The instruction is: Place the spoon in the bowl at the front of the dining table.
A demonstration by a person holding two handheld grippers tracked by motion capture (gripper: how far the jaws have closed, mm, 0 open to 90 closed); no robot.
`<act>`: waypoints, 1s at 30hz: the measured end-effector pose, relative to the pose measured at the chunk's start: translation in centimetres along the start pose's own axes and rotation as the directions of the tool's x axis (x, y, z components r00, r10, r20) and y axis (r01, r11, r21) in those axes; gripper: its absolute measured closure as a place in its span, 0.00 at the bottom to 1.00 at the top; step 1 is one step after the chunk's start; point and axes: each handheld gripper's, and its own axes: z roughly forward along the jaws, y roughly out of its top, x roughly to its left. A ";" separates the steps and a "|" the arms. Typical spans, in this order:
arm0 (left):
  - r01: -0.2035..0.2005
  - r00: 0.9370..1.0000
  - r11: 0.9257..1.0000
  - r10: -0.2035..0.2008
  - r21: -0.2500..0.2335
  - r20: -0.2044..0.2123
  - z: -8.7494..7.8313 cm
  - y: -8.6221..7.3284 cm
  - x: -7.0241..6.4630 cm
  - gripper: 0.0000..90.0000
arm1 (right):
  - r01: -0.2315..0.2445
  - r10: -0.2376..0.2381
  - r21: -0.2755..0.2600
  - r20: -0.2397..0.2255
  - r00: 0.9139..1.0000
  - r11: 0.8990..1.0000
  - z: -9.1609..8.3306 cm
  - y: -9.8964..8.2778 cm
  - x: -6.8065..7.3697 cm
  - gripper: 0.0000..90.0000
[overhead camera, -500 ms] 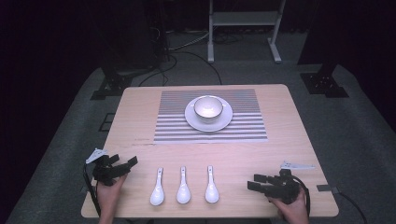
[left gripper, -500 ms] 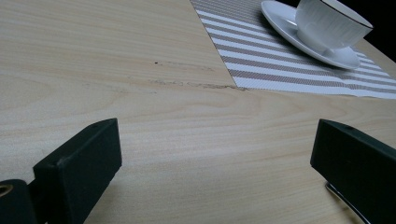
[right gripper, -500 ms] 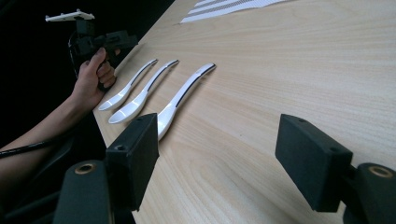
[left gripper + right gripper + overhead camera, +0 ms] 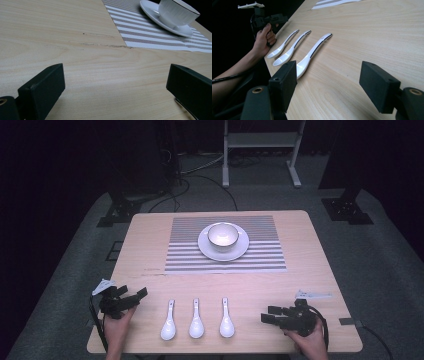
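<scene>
3 spoons (image 4: 196,319) lay in row at near edge, handles toward bowl (image 4: 222,235); right gripper (image 4: 265,317) faced them, gaping, empty; left gripper (image 4: 141,293) likewise spread, idle

A high camera looks forward and down over the whole table (image 4: 300,270). The left gripper view sits low near the front left corner, facing the bowl (image 4: 177,11). The right gripper view sits low at the front right, facing the spoons (image 4: 312,53), which the high view shares.

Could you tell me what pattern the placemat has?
Grey-and-white stripes on the placemat, clearest in the high view.
</scene>
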 end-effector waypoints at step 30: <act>0.000 1.000 1.000 0.000 -0.002 0.004 0.0 0.0 0.0 0.01 | 0.009 -0.003 0.130 -0.045 0.999 0.992 5.1 2.9 1.3 0.34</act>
